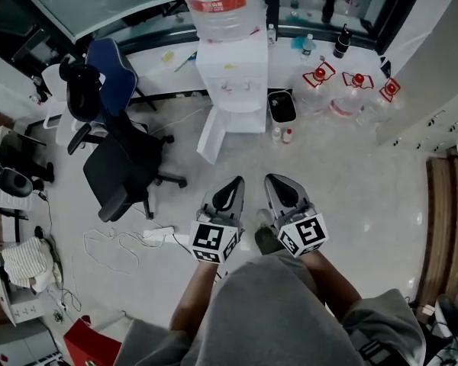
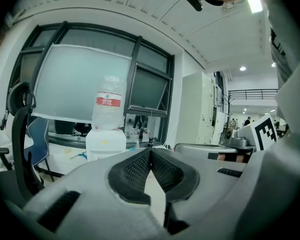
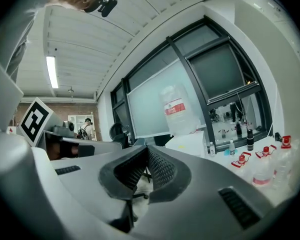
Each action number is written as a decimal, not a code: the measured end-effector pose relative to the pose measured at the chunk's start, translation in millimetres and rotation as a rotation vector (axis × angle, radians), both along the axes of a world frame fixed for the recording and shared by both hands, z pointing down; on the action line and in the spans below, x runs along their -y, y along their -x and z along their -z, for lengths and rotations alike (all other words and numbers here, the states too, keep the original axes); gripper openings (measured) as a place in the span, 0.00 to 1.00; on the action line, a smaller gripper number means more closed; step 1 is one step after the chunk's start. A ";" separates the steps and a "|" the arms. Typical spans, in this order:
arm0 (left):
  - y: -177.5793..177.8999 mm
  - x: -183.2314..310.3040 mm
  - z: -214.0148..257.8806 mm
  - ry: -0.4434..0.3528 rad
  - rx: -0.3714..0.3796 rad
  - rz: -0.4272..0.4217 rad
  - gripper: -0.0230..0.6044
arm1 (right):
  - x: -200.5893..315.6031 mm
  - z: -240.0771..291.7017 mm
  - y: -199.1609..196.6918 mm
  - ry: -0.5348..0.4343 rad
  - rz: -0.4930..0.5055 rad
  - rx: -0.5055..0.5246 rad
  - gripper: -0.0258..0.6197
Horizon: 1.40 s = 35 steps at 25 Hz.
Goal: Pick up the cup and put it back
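I cannot pick out a cup in any view. In the head view my left gripper (image 1: 230, 183) and right gripper (image 1: 277, 180) are held side by side above the floor. Both point toward a white water dispenser (image 1: 230, 75) with a large bottle (image 1: 217, 6) on top. Each gripper is shut, its dark pads meeting at the tips with nothing between them. The left gripper view looks along the left gripper (image 2: 150, 151) at the dispenser (image 2: 106, 141) under a window. The right gripper view shows the right gripper (image 3: 146, 149) and the bottle (image 3: 179, 111) beyond it.
A black office chair (image 1: 126, 166) stands to the left, with a power strip and loose cable (image 1: 156, 235) on the floor beside it. A black bin (image 1: 282, 107) and several red-capped water jugs (image 1: 355, 90) sit right of the dispenser. Small bottles line the window ledge (image 1: 320, 48).
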<state>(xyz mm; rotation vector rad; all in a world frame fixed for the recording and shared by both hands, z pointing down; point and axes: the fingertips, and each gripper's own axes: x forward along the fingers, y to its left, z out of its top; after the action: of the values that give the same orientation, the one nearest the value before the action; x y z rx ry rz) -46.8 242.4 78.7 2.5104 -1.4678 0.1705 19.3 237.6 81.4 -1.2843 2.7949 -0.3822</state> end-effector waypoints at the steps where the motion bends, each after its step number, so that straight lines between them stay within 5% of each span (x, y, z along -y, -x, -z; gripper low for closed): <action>1: 0.8 11.5 -1.4 0.004 0.002 -0.003 0.05 | 11.3 -1.1 1.0 0.003 -0.001 0.002 0.06; 16: 7.8 143.0 -21.6 0.035 0.027 -0.078 0.05 | 131.1 -25.1 4.1 0.062 -0.088 0.025 0.06; 35: 82.4 246.7 -66.2 0.039 0.026 -0.347 0.05 | 209.9 -68.3 62.7 0.068 -0.414 -0.037 0.06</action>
<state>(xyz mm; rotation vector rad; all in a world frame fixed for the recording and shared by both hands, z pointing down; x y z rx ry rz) -129.2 -4.3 144.9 2.7195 -1.0140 0.2863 -43.4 27.7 149.7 -1.8461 2.4659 -0.4335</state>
